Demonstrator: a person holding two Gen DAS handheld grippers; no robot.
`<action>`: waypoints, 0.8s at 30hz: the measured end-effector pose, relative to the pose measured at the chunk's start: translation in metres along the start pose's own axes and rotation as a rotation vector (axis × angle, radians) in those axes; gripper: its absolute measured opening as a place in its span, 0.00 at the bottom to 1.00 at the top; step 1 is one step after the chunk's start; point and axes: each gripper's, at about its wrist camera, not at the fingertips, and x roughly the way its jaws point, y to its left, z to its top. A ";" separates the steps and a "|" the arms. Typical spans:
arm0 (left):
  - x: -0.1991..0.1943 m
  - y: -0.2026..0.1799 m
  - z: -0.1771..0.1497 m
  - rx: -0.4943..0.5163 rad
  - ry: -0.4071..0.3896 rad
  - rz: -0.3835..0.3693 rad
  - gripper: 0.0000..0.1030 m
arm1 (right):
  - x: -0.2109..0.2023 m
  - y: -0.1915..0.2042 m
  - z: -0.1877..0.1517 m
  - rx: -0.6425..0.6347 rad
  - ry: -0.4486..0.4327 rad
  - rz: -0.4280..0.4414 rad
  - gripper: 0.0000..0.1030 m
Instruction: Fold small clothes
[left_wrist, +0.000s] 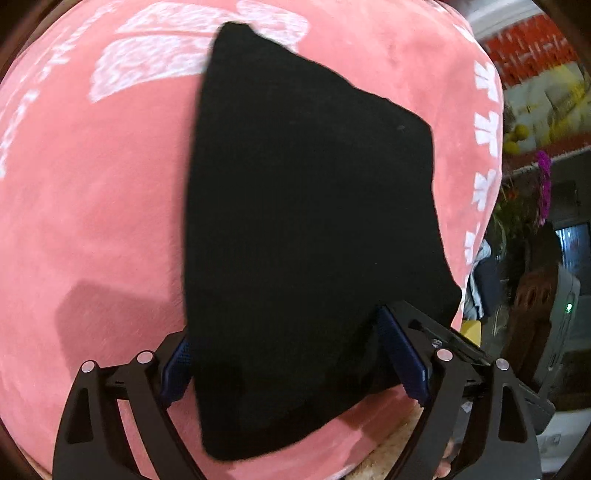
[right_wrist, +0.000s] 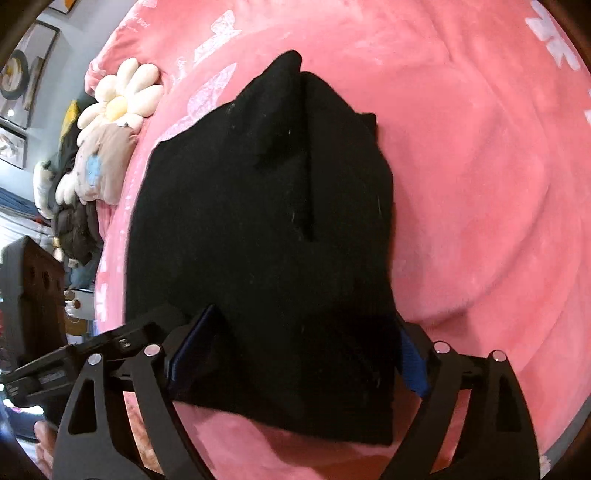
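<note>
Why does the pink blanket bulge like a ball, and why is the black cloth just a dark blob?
Left wrist view: the fisheye lens bows the pink blanket, and the black garment is too dark for folds to show; the room at the right edge is smeared. Right wrist view: same bulge, though one crease shows, and the flower cushion looks sharp.

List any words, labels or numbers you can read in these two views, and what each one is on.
None can be read.
White print on the pink blanket: rows of marks along the border, too blurred to read.
Small white label on the left gripper's body: too small.
Black garment: no label showing.
</note>
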 end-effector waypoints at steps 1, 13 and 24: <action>0.000 0.002 0.004 -0.020 -0.001 -0.016 0.83 | 0.001 0.001 0.002 0.004 -0.004 0.006 0.81; -0.046 -0.018 -0.011 0.088 -0.001 0.081 0.24 | -0.040 0.034 -0.010 -0.094 -0.022 0.041 0.25; -0.033 -0.004 -0.059 0.106 0.065 0.227 0.36 | -0.020 0.017 -0.057 -0.041 0.052 0.008 0.35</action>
